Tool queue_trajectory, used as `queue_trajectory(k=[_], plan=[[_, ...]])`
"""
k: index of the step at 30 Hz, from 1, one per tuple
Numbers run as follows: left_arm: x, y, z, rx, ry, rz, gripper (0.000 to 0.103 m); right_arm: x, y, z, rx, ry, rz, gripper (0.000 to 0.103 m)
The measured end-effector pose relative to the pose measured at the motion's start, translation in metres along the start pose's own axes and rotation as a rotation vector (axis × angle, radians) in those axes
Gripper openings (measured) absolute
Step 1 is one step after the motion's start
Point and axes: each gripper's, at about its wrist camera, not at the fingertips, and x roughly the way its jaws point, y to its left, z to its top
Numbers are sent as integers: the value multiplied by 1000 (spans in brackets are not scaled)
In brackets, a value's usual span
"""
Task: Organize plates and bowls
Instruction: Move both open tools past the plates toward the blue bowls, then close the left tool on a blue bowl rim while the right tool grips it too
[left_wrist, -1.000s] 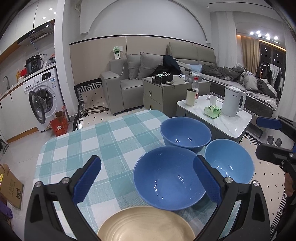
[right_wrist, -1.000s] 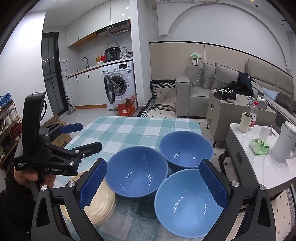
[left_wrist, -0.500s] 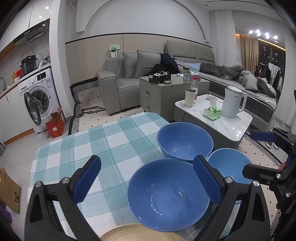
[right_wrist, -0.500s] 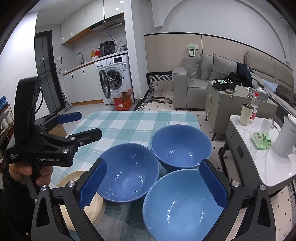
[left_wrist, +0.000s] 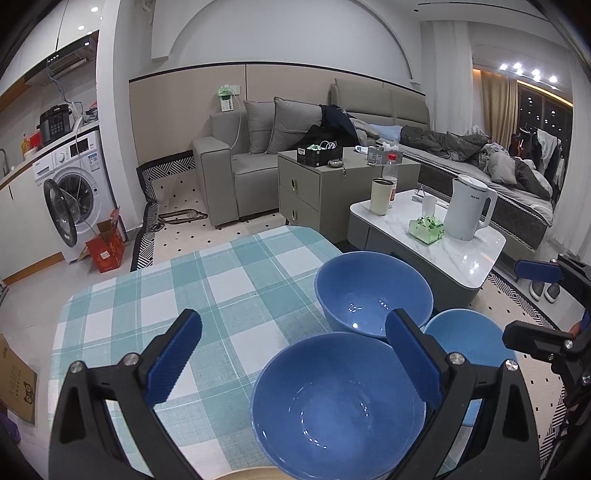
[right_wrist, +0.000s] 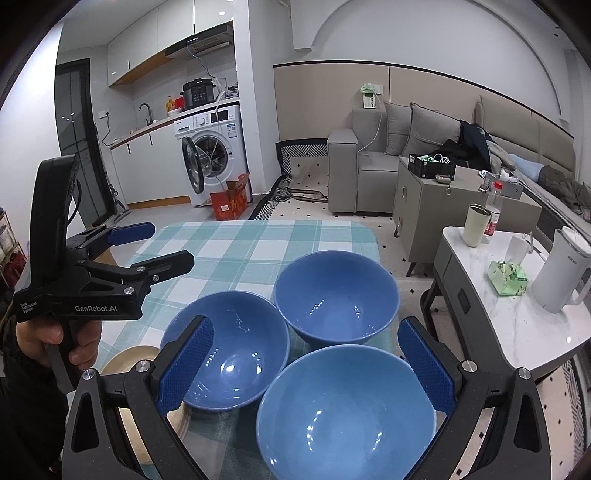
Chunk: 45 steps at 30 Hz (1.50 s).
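Three blue bowls stand close together on the checked tablecloth (left_wrist: 207, 295). In the left wrist view the near bowl (left_wrist: 338, 410) sits below my open left gripper (left_wrist: 295, 362), with the far bowl (left_wrist: 373, 291) and the right bowl (left_wrist: 469, 343) beyond. In the right wrist view my open right gripper (right_wrist: 306, 369) hovers over the nearest bowl (right_wrist: 345, 410), with the left bowl (right_wrist: 231, 360) and far bowl (right_wrist: 336, 295) behind. A beige plate (right_wrist: 127, 363) lies at the left, partly hidden. Both grippers are empty.
The table's right edge runs just beside the bowls. A white coffee table (left_wrist: 458, 251) with a kettle (left_wrist: 467, 208), cup and bottle stands to the right. A sofa (left_wrist: 236, 170), grey cabinet and washing machine (left_wrist: 74, 195) are further back.
Both grippers have moved lower and closer over the bowls. The beige plate has slid almost out of the left wrist view. The bowls have not moved.
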Motion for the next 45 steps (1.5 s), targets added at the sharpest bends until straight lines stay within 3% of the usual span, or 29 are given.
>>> queue_trajectory(k=[20,45], plan=[[46,-4,12,9,81,-21,101,33,-40,16,50,64,-47,102],[117,3,12,-8,227,-48,101,114,-76,20,92,210,-30,102]])
